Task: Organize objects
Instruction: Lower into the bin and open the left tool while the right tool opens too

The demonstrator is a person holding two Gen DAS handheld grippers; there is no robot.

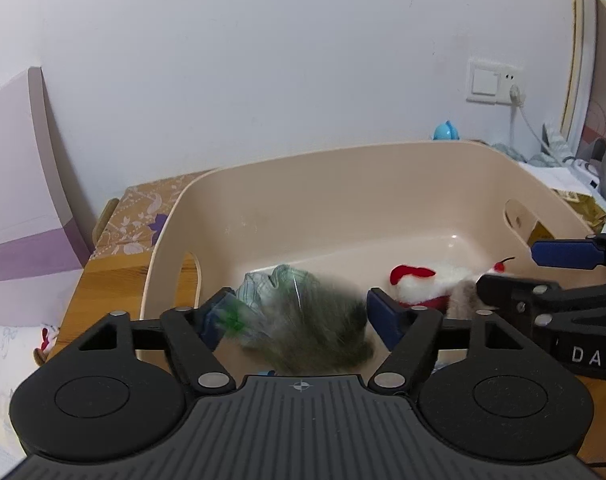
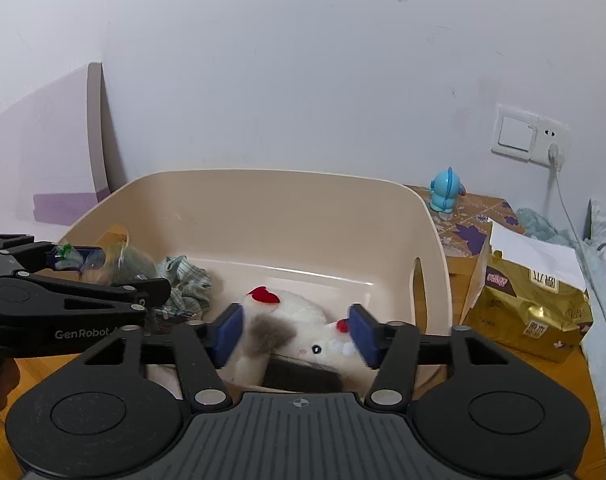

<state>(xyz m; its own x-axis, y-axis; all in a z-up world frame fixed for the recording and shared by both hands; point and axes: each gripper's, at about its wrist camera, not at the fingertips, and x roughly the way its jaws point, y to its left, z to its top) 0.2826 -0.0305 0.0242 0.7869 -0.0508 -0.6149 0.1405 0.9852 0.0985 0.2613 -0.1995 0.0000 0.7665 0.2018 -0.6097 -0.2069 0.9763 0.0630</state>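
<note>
A beige plastic bin [image 1: 343, 184] [image 2: 287, 204] stands on the wooden table. Inside lie a white plush toy with red patches [image 1: 423, 284] [image 2: 299, 320] and a checked cloth [image 1: 255, 292] [image 2: 187, 280]. My left gripper [image 1: 299, 316] [image 2: 115, 268] is open above the bin's left side, with a blurred grey-green furry bundle in clear wrap [image 1: 315, 320] [image 2: 135, 260] between its fingers. My right gripper [image 2: 295, 332] [image 1: 519, 272] is open and empty over the plush toy.
A blue figurine [image 2: 445, 190] [image 1: 445, 130] stands behind the bin by the wall. A gold tissue pack [image 2: 531, 300] lies right of the bin, with a white charging cable [image 2: 571, 216] beyond. A purple headboard [image 1: 23, 200] is at left.
</note>
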